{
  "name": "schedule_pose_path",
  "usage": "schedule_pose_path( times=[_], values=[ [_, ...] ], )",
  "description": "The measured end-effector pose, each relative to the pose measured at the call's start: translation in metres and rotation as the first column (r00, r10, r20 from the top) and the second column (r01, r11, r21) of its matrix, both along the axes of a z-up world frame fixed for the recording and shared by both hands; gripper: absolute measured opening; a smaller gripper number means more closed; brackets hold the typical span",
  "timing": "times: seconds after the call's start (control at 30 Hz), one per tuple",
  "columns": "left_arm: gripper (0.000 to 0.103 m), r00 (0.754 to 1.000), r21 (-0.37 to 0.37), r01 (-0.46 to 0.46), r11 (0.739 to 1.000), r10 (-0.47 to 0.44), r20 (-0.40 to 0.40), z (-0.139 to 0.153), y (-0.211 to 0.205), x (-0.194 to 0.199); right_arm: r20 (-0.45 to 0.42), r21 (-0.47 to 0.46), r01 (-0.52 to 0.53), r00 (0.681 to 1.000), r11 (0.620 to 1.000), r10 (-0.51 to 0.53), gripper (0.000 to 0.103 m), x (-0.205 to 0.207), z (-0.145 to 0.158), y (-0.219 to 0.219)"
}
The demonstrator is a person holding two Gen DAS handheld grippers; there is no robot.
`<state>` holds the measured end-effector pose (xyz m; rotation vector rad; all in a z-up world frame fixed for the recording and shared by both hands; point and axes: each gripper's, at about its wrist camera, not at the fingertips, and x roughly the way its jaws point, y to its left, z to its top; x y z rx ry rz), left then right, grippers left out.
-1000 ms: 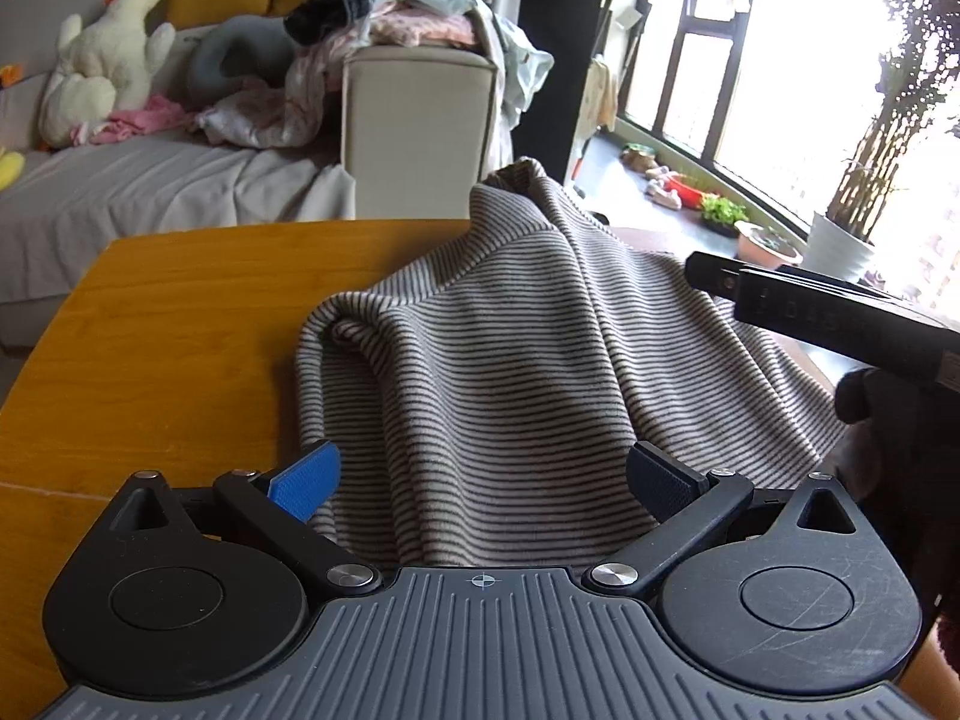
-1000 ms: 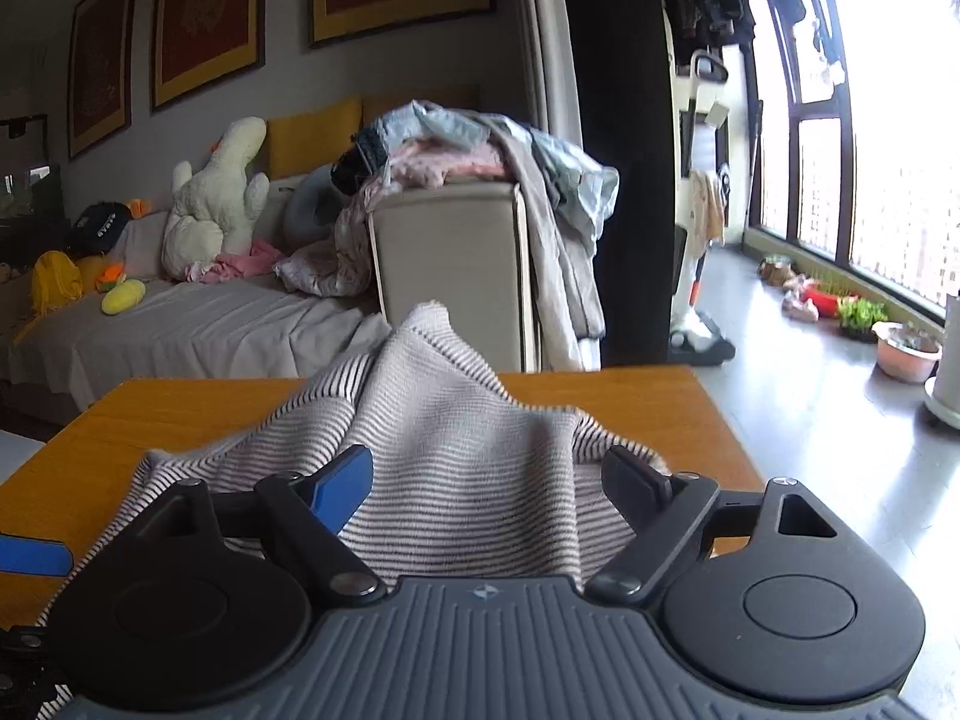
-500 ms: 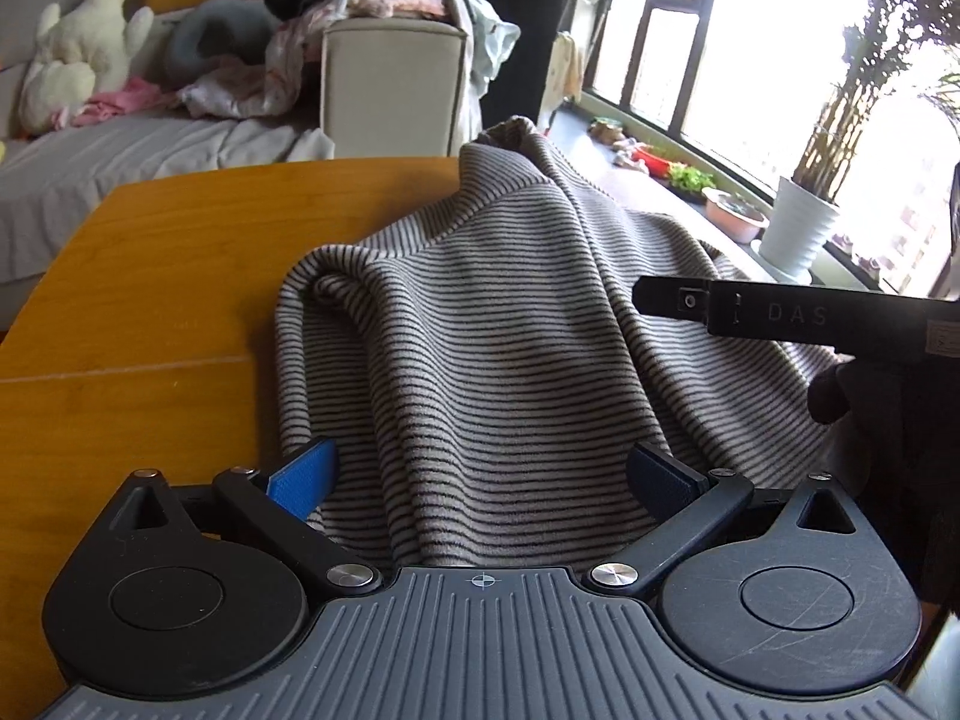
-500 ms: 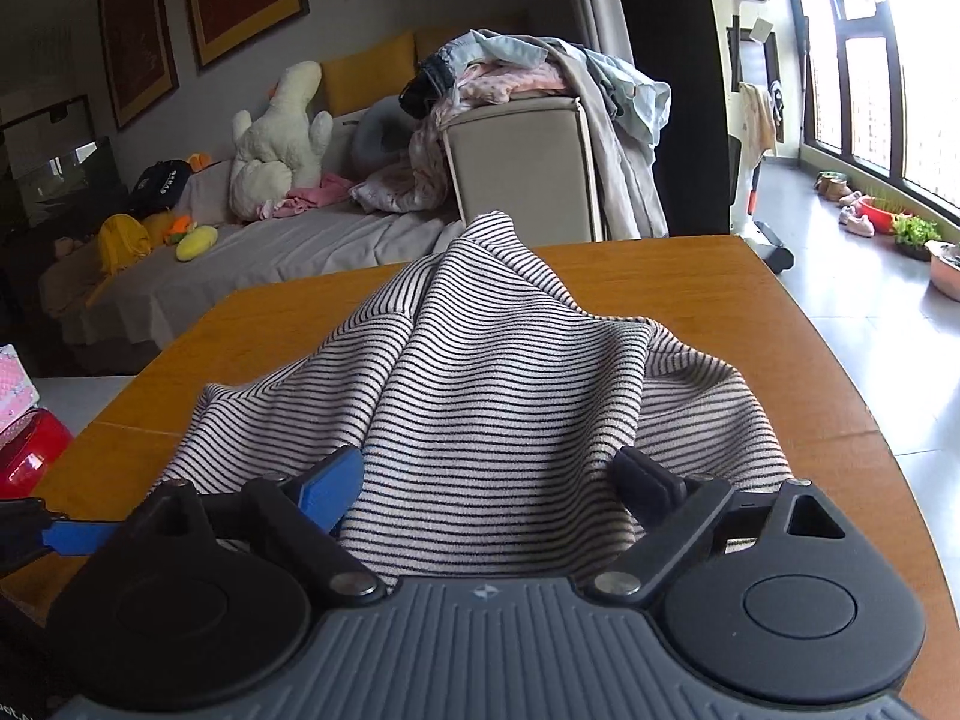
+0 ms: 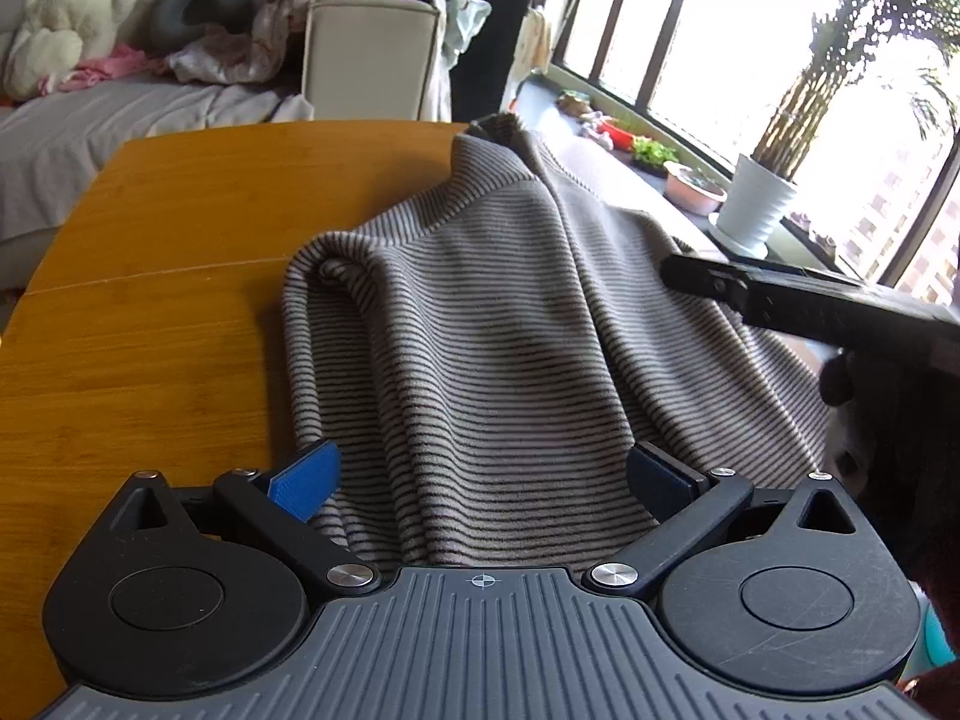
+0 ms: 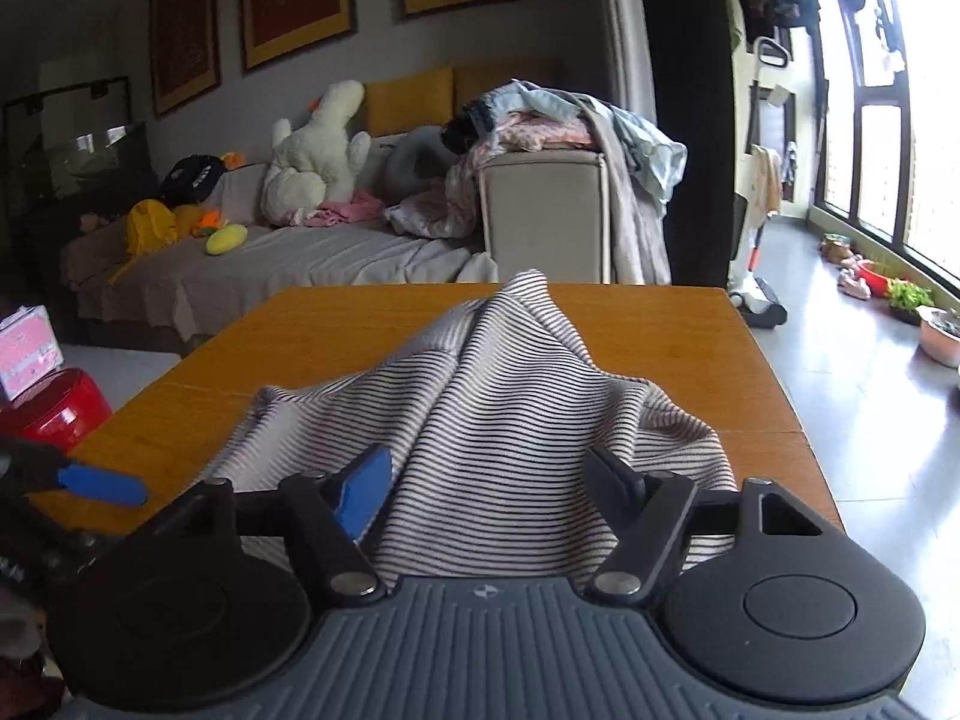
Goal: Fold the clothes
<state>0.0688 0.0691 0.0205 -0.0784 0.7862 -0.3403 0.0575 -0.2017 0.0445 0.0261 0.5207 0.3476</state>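
1 striped top (image 5: 492,324), 1 table (image 5: 168,276), 2 grippers, left gripper (image 5: 480,480), right gripper (image 6: 489,480)

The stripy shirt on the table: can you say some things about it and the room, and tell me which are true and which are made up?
1. The shirt has stripes. True.
2. The shirt lies on a wooden table. True.
3. The shirt is folded into a neat square. False: it is bunched up, with a peak in the middle.
4. A white soft toy sits on the table. False: it sits on the sofa behind.
5. A plant in a white pot stands by the window. True.
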Motion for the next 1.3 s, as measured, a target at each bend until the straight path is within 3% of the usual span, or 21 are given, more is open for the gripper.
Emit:
schedule_pose_path(
  times=[0.07,0.13,0.23,0.4,0.53,0.7,0.77,0.9,1.03,1.17,1.3],
  values=[
    [0.103,0.999,-0.005,-0.033,0.999,0.033,0.018,0.007,0.010,0.000,-0.055,0.038,-0.072,0.996,0.997,0.074,0.048,-0.009,0.003,0.008],
    [0.103,0.997,-0.010,-0.070,0.998,0.070,0.025,0.010,0.019,-0.001,-0.142,0.093,-0.115,0.982,0.989,0.128,0.048,-0.010,-0.002,0.016],
    [0.103,0.994,-0.021,-0.103,0.994,0.103,0.035,0.014,0.029,-0.003,-0.260,0.156,-0.118,0.953,0.981,0.156,0.058,-0.004,-0.015,0.028],
    [0.103,0.990,-0.042,-0.124,0.991,0.126,0.056,0.015,0.044,-0.008,-0.315,0.127,-0.120,0.936,0.985,0.154,0.078,0.003,-0.028,0.055],
    [0.103,0.988,-0.064,-0.144,0.987,0.148,0.051,0.011,0.059,-0.010,-0.287,0.022,-0.156,0.945,0.988,0.156,0.080,0.003,-0.030,0.080],
    [0.103,0.982,-0.097,-0.179,0.979,0.183,0.036,0.005,0.076,-0.008,-0.242,-0.054,-0.184,0.956,0.981,0.166,0.016,0.001,-0.025,0.094],
    [0.103,0.981,-0.108,-0.187,0.976,0.191,0.032,0.003,0.082,-0.008,-0.244,-0.036,-0.177,0.956,0.984,0.163,0.007,0.005,-0.021,0.090],
    [0.103,0.982,-0.119,-0.179,0.976,0.185,0.039,0.003,0.085,-0.009,-0.228,-0.020,-0.170,0.960,0.985,0.161,0.006,0.013,-0.011,0.083],
    [0.103,0.983,-0.121,-0.167,0.979,0.174,0.053,0.004,0.083,-0.013,-0.210,-0.064,-0.160,0.967,0.985,0.143,0.011,0.012,-0.002,0.078],
    [0.103,0.984,-0.112,-0.160,0.981,0.167,0.055,0.004,0.081,-0.015,-0.244,-0.065,-0.109,0.966,0.992,0.090,0.056,0.000,-0.011,0.065],
    [0.103,0.983,-0.104,-0.172,0.980,0.178,0.054,0.004,0.081,-0.013,-0.281,0.011,-0.098,0.955,0.995,0.097,0.058,-0.011,-0.023,0.057]
  ],
)
